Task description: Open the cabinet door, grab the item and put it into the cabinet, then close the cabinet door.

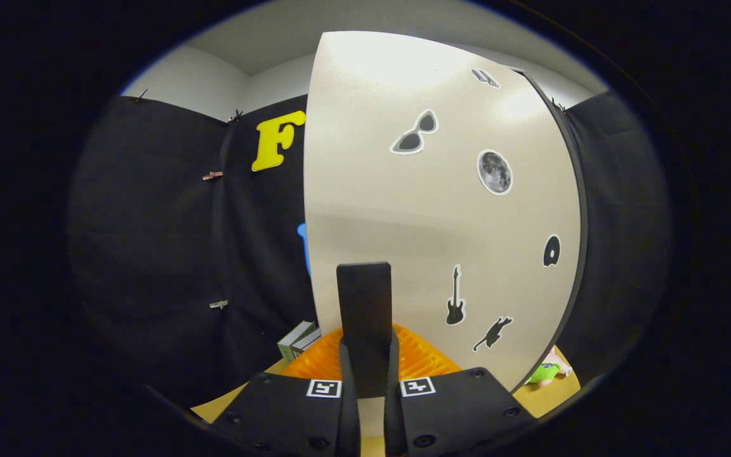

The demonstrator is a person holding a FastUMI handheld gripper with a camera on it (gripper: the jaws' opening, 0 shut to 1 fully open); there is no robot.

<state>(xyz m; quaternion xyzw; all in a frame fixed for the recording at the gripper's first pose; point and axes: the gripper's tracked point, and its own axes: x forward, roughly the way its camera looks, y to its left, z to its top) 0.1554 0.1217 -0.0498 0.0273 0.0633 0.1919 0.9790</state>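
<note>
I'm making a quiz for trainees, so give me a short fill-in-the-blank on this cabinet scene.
1. The hand-held gripper has its fingers ____ together, right up against the cabinet door.
2. The sticker just right of the fingers shows a ____.
3. Beneath the door lies an ____ ribbed mat.
4. The round grey sticker shows a ____.

Missing words: closed; guitar; orange; moon

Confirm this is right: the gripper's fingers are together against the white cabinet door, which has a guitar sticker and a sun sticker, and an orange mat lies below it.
One thing is wrong: the round sticker is a moon, not a sun, as the gripper view shows. The rest holds: the gripper has its fingers together against the white cabinet door, with the guitar sticker and the orange mat below.
</note>
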